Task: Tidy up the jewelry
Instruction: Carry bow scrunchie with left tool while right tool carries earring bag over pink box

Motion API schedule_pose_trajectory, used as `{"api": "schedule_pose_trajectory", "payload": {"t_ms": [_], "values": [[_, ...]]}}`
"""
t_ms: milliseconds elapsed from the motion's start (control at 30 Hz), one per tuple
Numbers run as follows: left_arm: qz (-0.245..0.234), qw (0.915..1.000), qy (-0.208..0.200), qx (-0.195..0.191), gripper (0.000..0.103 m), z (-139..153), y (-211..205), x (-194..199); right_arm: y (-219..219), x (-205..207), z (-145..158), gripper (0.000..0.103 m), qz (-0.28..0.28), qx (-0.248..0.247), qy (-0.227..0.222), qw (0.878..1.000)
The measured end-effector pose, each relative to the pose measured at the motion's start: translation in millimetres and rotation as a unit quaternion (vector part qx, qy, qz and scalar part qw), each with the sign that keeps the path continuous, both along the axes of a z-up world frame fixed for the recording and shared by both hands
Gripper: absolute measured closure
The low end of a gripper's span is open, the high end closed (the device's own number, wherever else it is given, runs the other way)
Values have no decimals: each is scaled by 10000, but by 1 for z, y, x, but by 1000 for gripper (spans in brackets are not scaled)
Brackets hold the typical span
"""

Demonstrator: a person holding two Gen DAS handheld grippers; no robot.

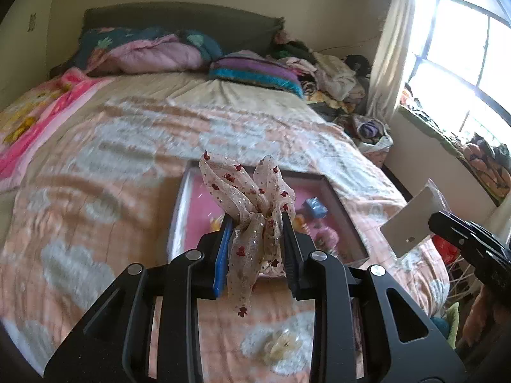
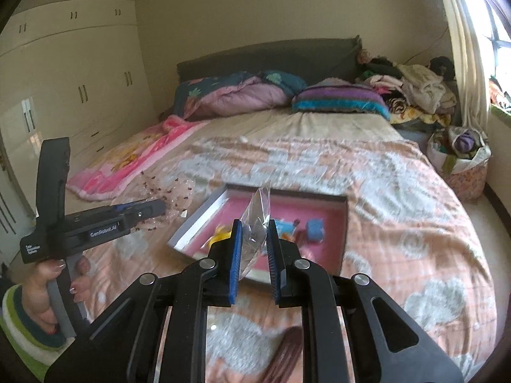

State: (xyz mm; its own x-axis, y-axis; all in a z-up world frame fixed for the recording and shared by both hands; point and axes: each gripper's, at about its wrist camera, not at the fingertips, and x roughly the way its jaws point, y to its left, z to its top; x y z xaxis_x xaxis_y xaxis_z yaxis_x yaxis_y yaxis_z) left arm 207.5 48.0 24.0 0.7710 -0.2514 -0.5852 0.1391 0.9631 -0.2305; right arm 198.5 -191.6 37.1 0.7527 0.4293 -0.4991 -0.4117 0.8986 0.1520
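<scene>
Sheer ribbon bow [image 1: 255, 220], cream with small red motifs and glitter: clamped between the narrowed fingers of the left gripper [image 1: 255, 223], loops standing above the fingertips, one tail hanging down between the jaws. Clear plastic packet [image 2: 255, 223] with a white card: pinched between the near-closed fingers of the right gripper [image 2: 252, 226], upper end tilted up and toward the far side; in the left wrist view the same packet [image 1: 412, 220] shows its card at the right edge, gripped by the right gripper [image 1: 437, 223]. Shallow tray [image 2: 204, 214], grey rim and pink lining: lies on the bed just beyond both grippers, holding a blue cube [image 2: 315, 229], a yellow piece [image 2: 220, 234] and other small items too blurred to name. Left gripper [image 2: 153, 207], in the right wrist view: held level, pointing right toward the tray's left side, its handle gripped from below by the person's left hand [image 2: 51, 284] in a striped sleeve. Pale hair claw [image 1: 282, 346]: on the blanket, near side, below the left gripper. Surface: bed with a peach-and-white blanket [image 2: 399, 191]; pink children's blanket [image 2: 127, 166] at far left; pillows [image 2: 338, 99] and dark headboard [image 2: 271, 54] at the far end. Room: clothes heaped [image 2: 415, 89] at far right, cream wardrobe [image 2: 70, 73] on the left, curtained window [image 1: 463, 48] on the right.
</scene>
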Motion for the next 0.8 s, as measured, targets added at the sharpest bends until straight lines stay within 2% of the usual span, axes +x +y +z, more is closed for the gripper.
{"api": "schedule_pose_trajectory", "payload": {"t_ms": [267,433,600,800], "values": [[-375,9988,-292,148,82,29,-34,18,-25,12,17,88,-362,-4,-242,9991],[-521,9978,-342,236,82,36,-50,33,-37,20,22,88,-520,-53,-325,9981],[-688,9970,-235,270,82,23,-64,49,-44,36,15,88,-696,-139,-319,9970],[-826,9962,105,264,81,-11,-72,66,-45,55,-7,88,-803,-203,-103,9965]]}}
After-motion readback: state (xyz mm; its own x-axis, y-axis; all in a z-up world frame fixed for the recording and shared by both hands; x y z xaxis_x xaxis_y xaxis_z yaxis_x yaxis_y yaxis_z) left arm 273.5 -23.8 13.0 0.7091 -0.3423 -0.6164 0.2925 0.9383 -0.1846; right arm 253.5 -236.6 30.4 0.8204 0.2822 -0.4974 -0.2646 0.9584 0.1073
